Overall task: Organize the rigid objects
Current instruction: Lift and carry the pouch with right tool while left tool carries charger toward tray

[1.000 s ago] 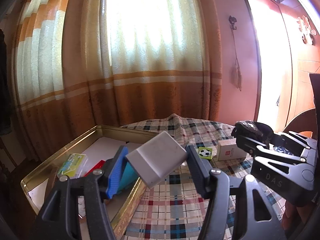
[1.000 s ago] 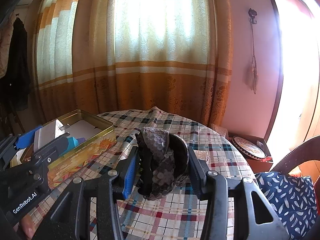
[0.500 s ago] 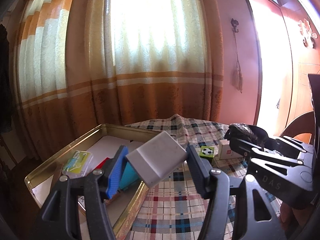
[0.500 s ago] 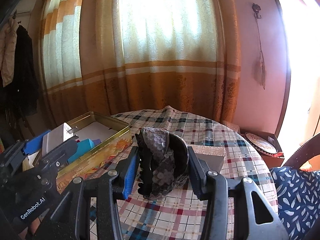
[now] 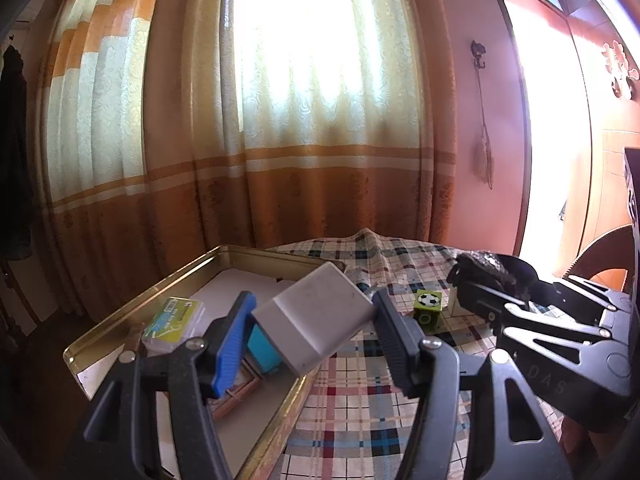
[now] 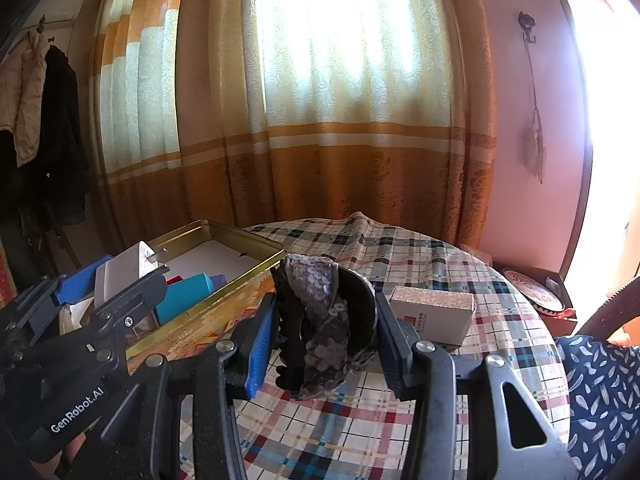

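Both loads mid-carry. Left gripper (image 5: pixel 312 328) clamped on grey block (image 5: pixel 316 318), above gold tin's (image 5: pixel 120 320) near rim. Right gripper (image 6: pixel 322 330) clamped on sequined hair clip (image 6: pixel 320 312), over table beside tin. Next, probably: lower block into tin's bare floor.

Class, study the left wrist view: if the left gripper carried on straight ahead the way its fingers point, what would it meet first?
Probably the far rim of the open gold metal tin, then the orange and cream curtain. The left gripper, shut on a grey rectangular block, points over the tin's right side; depth is unclear.
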`<state>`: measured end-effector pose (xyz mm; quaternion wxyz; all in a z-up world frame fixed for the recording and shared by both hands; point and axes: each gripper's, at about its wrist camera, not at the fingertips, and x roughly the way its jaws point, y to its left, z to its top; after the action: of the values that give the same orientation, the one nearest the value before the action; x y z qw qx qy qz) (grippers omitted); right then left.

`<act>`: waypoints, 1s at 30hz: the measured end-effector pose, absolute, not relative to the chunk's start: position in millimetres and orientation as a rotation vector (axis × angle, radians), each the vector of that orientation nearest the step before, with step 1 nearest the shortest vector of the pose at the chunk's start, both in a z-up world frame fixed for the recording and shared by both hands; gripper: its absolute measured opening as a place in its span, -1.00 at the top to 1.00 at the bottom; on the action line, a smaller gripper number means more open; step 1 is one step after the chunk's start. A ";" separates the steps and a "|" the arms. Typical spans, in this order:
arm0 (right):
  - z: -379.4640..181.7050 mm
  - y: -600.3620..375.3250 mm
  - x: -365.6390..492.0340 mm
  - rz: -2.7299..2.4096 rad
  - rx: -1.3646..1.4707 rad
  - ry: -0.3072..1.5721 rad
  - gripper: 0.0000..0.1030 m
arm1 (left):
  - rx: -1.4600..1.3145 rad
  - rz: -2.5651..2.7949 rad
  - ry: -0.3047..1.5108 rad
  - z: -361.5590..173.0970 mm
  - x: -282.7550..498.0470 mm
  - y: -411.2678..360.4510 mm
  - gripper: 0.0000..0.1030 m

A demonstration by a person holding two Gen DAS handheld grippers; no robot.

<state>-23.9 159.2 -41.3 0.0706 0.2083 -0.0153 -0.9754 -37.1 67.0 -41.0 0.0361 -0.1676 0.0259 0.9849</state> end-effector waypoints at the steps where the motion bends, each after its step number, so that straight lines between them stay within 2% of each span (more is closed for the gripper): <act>1: -41.6 157.8 -23.4 -2.931 0.626 -0.044 0.05 | -0.514 3.025 0.079 -41.1 -36.7 66.9 -0.16; 9: -41.6 141.9 -19.3 -2.908 0.604 0.015 0.05 | -0.514 3.033 0.051 -41.4 -36.2 59.1 -0.16; 30: -39.9 137.3 -12.9 -2.902 0.576 0.012 0.05 | -0.522 3.070 0.002 -42.3 -30.0 35.0 -0.16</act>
<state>-12.9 137.3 -39.9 0.0914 0.1939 0.0039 -0.9768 -30.0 35.0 -42.3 0.0140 -0.1677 0.0008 0.9857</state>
